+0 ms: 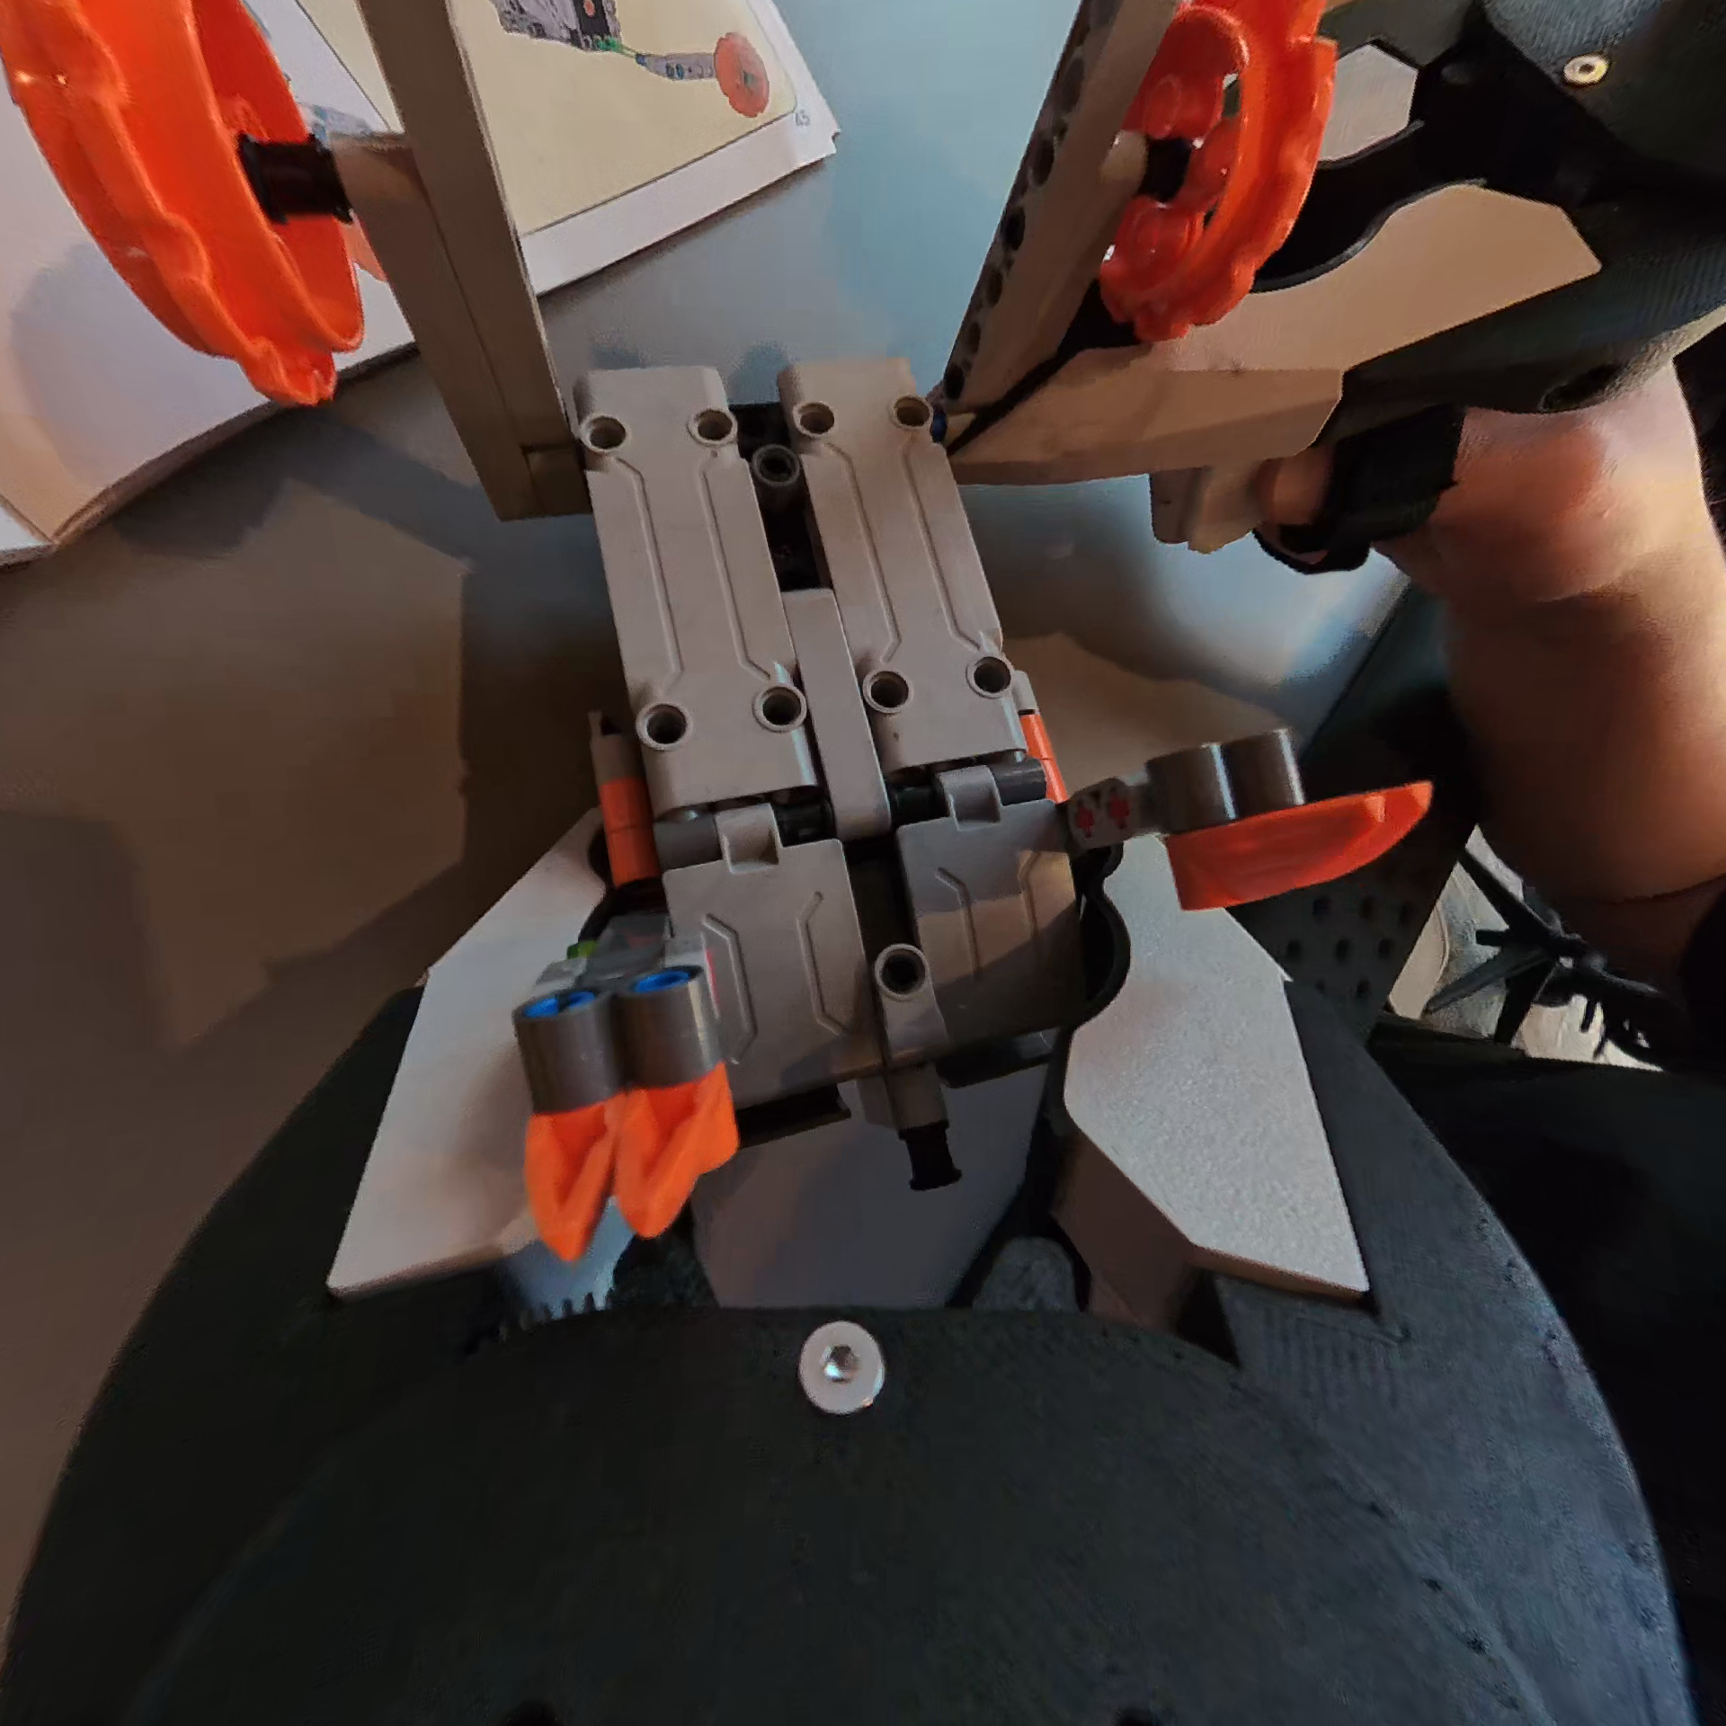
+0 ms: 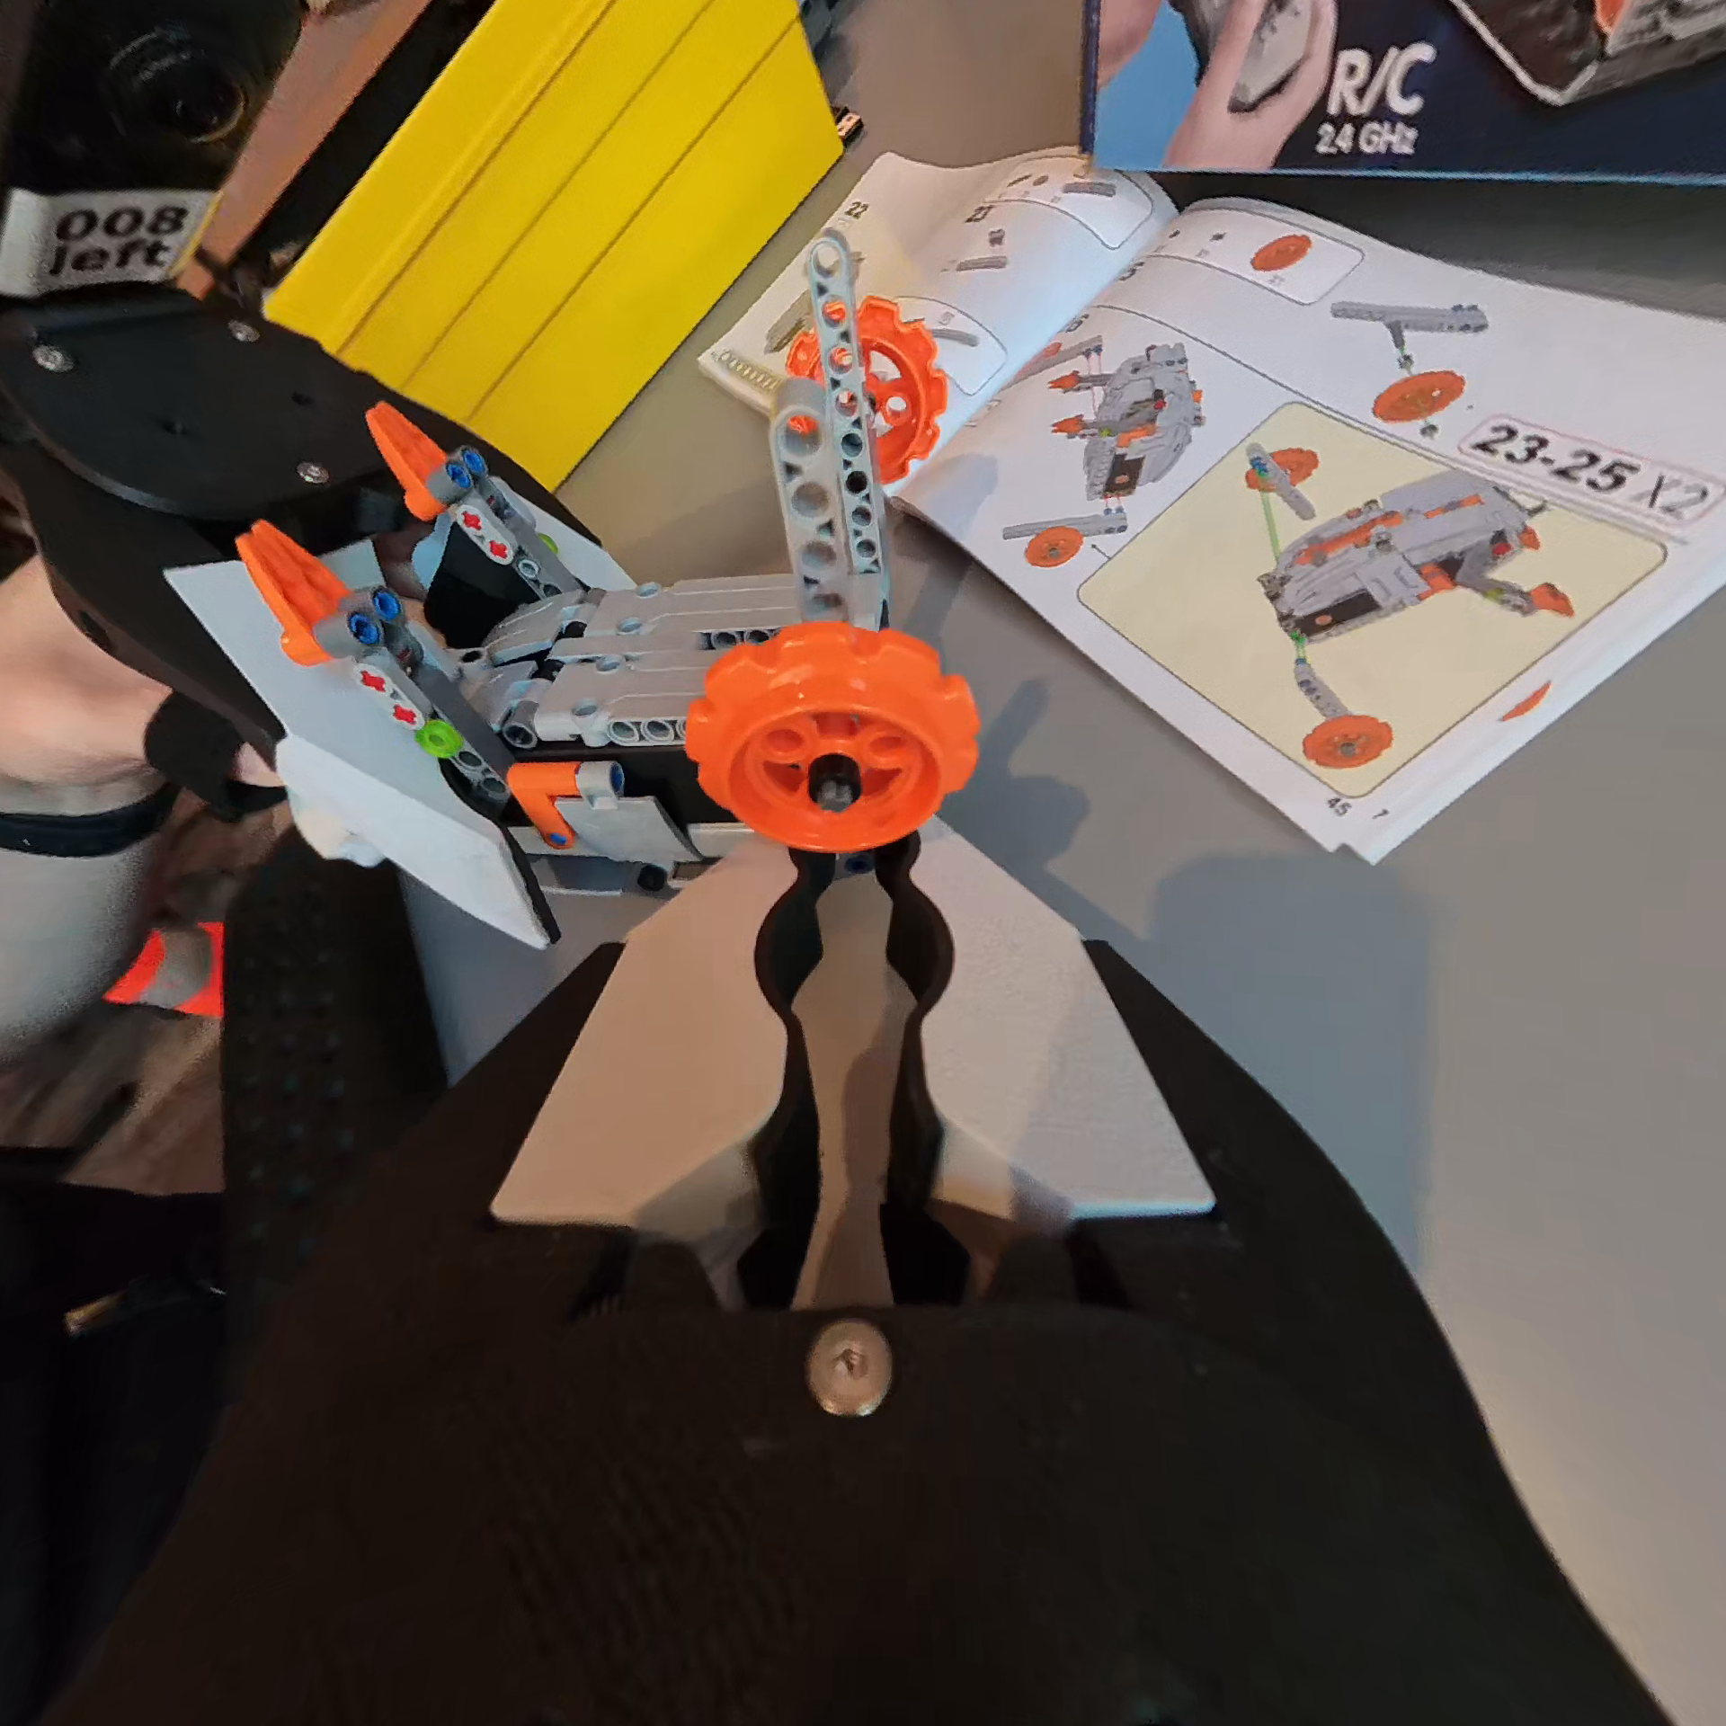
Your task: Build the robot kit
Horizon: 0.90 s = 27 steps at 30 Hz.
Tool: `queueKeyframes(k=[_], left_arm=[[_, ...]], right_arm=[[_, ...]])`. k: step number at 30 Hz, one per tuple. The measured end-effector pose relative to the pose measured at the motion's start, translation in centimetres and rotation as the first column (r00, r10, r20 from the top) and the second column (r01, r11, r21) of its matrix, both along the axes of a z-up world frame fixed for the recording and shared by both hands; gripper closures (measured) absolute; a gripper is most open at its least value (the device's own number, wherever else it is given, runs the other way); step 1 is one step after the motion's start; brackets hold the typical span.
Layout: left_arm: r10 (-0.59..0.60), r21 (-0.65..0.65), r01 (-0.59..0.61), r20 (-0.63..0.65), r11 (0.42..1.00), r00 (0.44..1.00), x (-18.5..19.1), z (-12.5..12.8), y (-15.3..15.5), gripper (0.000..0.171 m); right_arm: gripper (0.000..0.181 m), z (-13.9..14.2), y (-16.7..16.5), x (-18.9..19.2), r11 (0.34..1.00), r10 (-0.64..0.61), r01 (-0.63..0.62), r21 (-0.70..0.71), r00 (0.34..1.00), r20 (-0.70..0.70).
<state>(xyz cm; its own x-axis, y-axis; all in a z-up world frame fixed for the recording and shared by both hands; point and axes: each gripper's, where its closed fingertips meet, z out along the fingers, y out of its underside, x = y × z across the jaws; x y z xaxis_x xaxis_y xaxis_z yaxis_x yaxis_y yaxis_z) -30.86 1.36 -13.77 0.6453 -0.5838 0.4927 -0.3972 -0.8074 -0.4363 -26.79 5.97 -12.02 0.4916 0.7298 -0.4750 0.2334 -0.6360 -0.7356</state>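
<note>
A grey and orange brick-built model vehicle (image 1: 794,654) sits between the white fingers of my left gripper (image 1: 841,831), which is shut on its rear body. Orange pointed parts (image 1: 616,1158) stick out at the back. Two grey beams rise from its front, each with an orange wheel: one on the left (image 1: 177,187), one on the right (image 1: 1205,177). My right gripper (image 2: 848,855) is shut on the lower end of the grey beam just below the near orange wheel (image 2: 831,738). The left gripper also shows in the right wrist view (image 2: 374,728). The far wheel (image 2: 887,383) stands behind.
An open instruction booklet (image 2: 1308,467) lies on the grey table (image 2: 1401,1121) to the right; it also shows in the left wrist view (image 1: 654,121). A yellow box (image 2: 560,215) and a dark blue product box (image 2: 1401,84) stand at the back. A person's hand (image 1: 1541,654) holds the right gripper. There is about 7 centimeters between the tips of the two grippers.
</note>
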Motion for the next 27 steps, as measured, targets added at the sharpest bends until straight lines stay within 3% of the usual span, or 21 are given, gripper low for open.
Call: queueKeyframes(k=[9,22,27], left_arm=[[-0.007,0.250,-0.013,0.079,0.968,0.997,0.0,-0.3,-0.6,0.070],[-0.020,0.196,-0.011,0.152,0.981,0.988,-0.4,-0.3,-2.4,0.061],[0.029,0.197,-0.073,0.220,0.978,0.975,-2.1,1.0,-2.7,0.055]], right_arm=[[0.175,0.3,0.0,-0.7,0.973,0.009,-0.019,0.230,0.999,0.045],[0.175,0.3,0.1,-1.7,0.961,0.007,-0.027,0.276,0.997,0.072],[0.175,0.5,0.1,-2.0,0.959,0.011,-0.029,0.283,0.998,0.066]])
